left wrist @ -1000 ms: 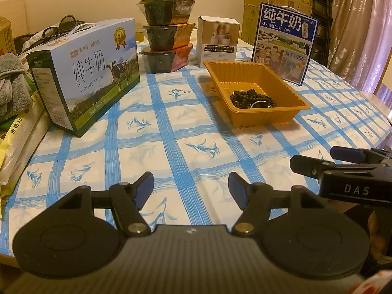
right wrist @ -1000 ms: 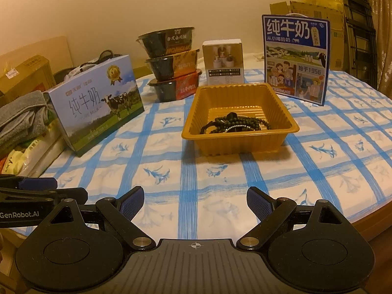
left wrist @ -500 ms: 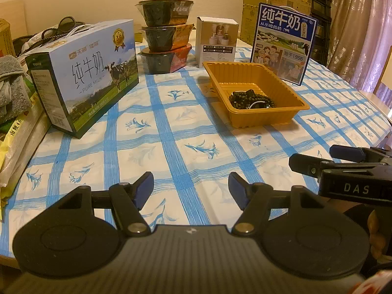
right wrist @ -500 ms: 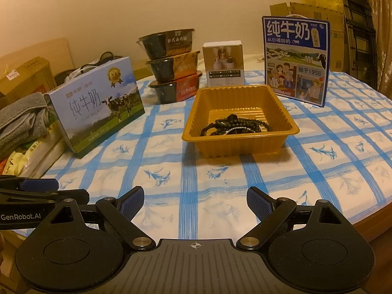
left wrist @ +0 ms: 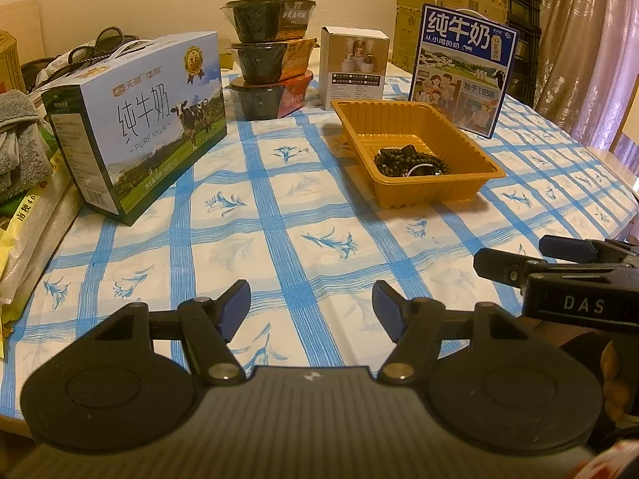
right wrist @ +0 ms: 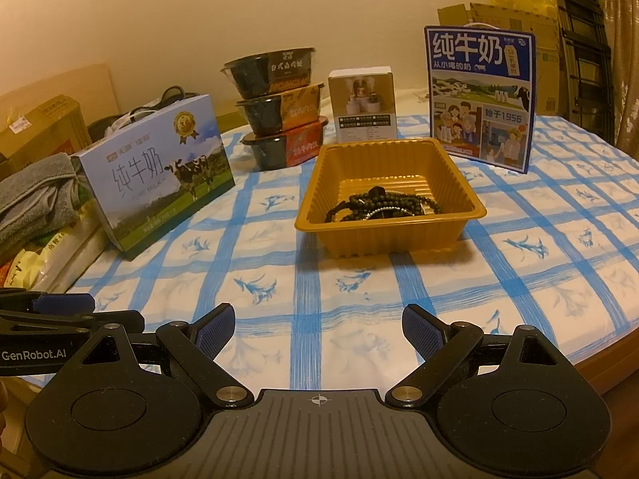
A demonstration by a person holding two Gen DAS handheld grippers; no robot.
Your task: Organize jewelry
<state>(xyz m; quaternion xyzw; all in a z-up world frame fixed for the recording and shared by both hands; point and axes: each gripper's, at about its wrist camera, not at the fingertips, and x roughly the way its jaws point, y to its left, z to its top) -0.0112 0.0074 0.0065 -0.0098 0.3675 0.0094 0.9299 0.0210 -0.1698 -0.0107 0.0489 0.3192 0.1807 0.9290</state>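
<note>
Tablecloth point(right wrist: 359, 343), blue-checked, is covering the round table and carrying everything; its near half is lying bare, probably kept free as working room. Milk cartons point(right wrist: 159, 167), stacked bowls point(right wrist: 279, 119) and a small white box point(right wrist: 365, 105) are standing around the far side, seemingly pushed back out of the way. Amber plastic tray point(right wrist: 471, 209) is sitting mid-table, corralling the dark bead bracelets point(right wrist: 383, 205), which are lying tangled in its near end. Left gripper point(left wrist: 311, 305) and right gripper point(right wrist: 317, 329) are hovering side by side over the near edge, fingers spread, nothing between them. Bracelets are lying well ahead of both: straight ahead for the right, ahead and rightward for the left.
</note>
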